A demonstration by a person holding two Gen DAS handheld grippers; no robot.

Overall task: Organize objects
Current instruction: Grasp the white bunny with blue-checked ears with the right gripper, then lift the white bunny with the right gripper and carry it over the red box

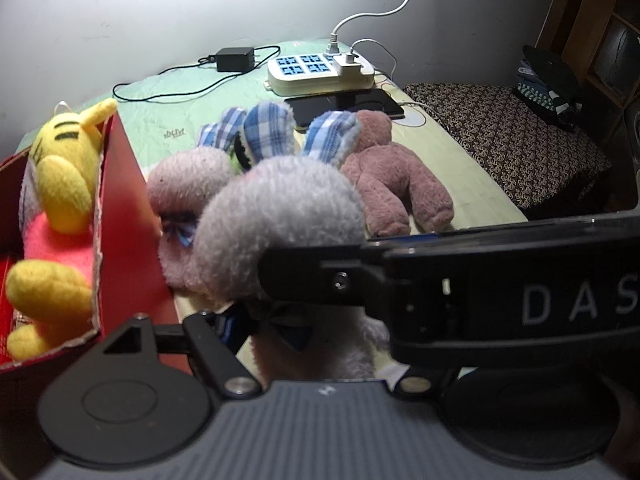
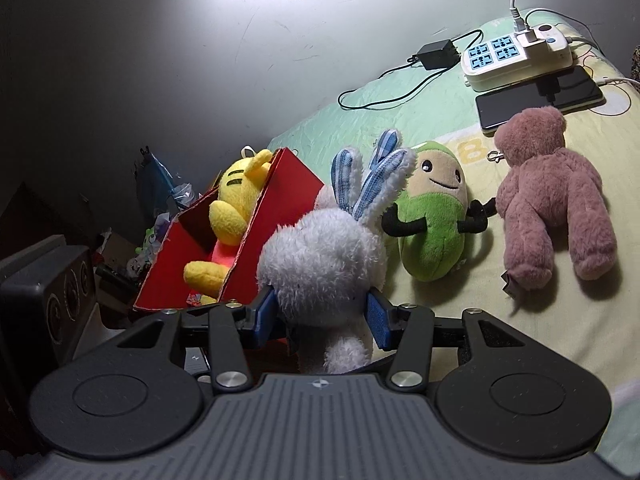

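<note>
The right wrist view alone shows the green bean plush (image 2: 434,224) whole, lying at 3 o'clock of the grey bunny (image 2: 324,256), 1 black hand touching the pink bear (image 2: 556,200). In the left wrist view only a sliver of that green peeks between checked ears. The left wrist view alone shows a 2nd grey bunny (image 1: 188,188) at 10 o'clock of the near one, just beside the red box (image 1: 128,208), and a dark patterned cover (image 1: 508,136) at 2 o'clock. The right gripper (image 2: 322,316) is clamped on the grey bunny, its blue pads pressed into the plush below the head, with the box at 9 o'clock. The left gripper (image 1: 300,328) has that bunny's body between its fingers, but the other gripper's black body hides 1 finger, so I cannot tell whether it grips. A yellow plush (image 1: 60,176) sits inside the box. Everything lies on a pale green and yellow sheet (image 2: 560,340) against a grey wall (image 2: 160,60). At 1 o'clock lie a white power strip (image 2: 520,60), a dark phone (image 2: 536,100) touching it, and a black adapter (image 2: 436,54).
</note>
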